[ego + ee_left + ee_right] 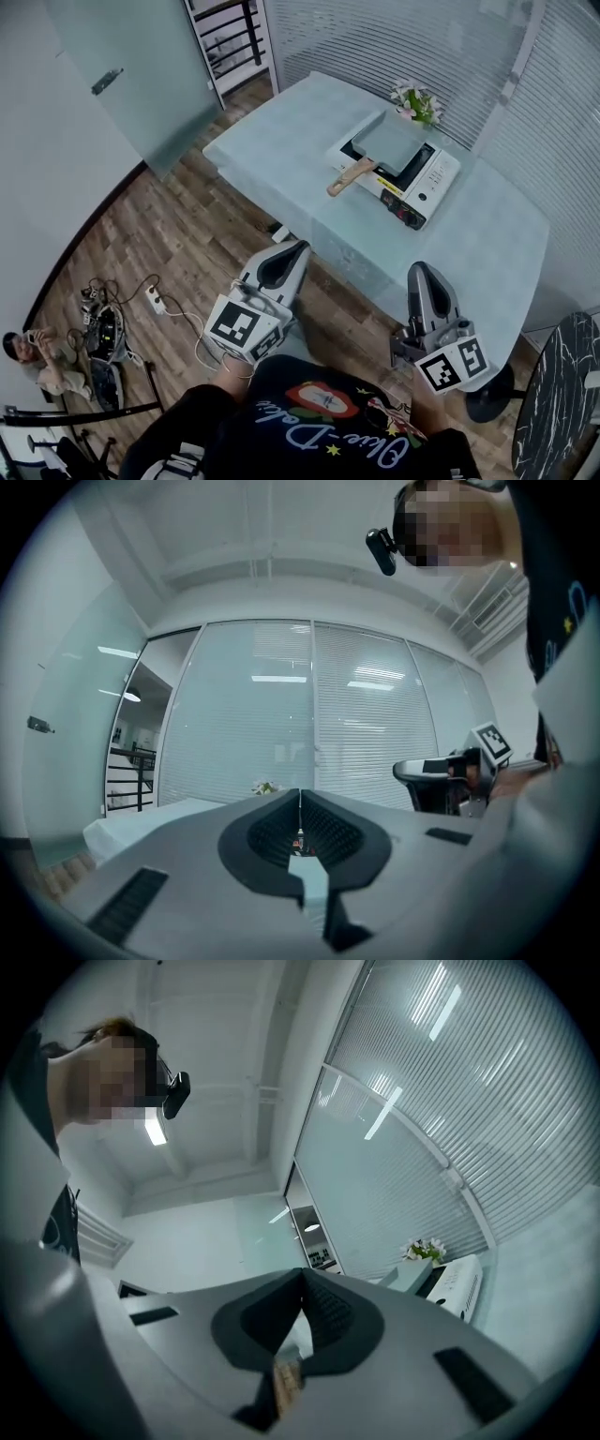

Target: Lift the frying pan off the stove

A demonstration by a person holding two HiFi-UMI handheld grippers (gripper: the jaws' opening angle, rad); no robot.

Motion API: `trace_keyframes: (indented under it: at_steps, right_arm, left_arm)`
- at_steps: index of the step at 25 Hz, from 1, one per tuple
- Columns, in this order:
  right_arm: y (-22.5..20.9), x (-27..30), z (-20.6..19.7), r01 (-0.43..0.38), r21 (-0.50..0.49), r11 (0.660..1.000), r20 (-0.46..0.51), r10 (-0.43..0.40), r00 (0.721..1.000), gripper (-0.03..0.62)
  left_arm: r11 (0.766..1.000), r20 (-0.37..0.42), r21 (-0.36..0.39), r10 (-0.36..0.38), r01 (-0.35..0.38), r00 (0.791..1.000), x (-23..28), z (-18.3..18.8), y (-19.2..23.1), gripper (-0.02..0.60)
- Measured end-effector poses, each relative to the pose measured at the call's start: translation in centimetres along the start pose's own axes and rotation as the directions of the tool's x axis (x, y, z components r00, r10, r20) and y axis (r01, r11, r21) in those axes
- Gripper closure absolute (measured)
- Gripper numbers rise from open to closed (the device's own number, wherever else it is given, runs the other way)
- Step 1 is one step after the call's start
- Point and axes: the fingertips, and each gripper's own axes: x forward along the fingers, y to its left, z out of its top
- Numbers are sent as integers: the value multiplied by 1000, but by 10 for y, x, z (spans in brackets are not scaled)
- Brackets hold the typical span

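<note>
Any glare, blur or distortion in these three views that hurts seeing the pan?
Head view: evenly lit, barrel-bent edges, the square grey frying pan with a wooden handle on the white tabletop stove sharp. Left gripper view: fisheye with black corners, ceiling lights mirrored in the glass wall. Right gripper view: tilted fisheye, light streaks on the blinds.

My left gripper [294, 247] and right gripper [419, 269] grey, marker cubes [246, 328] black-and-white, dark printed shirt [309, 441] behind them
</note>
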Motion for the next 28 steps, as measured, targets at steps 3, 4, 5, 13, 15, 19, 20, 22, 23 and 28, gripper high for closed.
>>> trace_keyframes:
  at_steps: [3,4,5,13,15,19,20,22,23,28]
  right_arm:
    - [-8,26,-4,52,2,999,10,-52,999,594]
    - [-11,32,-6,71,3,998,10,-71,997,594]
    - [-13,38,-9,90,4,996,9,-90,996,594]
    - [-23,84,-16,200,-4,980,10,-200,980,594]
    - [-25,96,-18,220,-8,975,9,-220,975,594]
    - [-27,118,-22,256,-6,967,7,-256,967,594]
    - [-27,124,-24,263,-3,965,4,-263,965,594]
    - [-27,134,-28,278,-2,961,-1,-278,961,594]
    - [-27,138,-30,286,-4,958,-2,-286,958,594]
    - [-32,160,-37,327,-6,945,5,-327,945,594]
  left_arm:
    - [998,-9,2,-56,56,998,22,0,26,575]
    - [997,-14,3,-76,76,997,29,-1,33,575]
    - [996,-21,1,-95,95,995,34,-2,40,575]
    - [972,-32,-49,-231,229,972,82,-6,84,575]
    - [965,-41,-62,-259,256,965,93,-9,94,575]
    - [948,-55,-89,-312,306,949,113,-13,112,574]
    - [943,-62,-93,-325,319,944,118,-15,117,574]
    - [931,-74,-103,-358,350,931,128,-20,123,574]
    - [924,-78,-107,-376,367,923,132,-23,125,574]
    - [891,-108,-131,-449,435,887,156,-37,139,574]
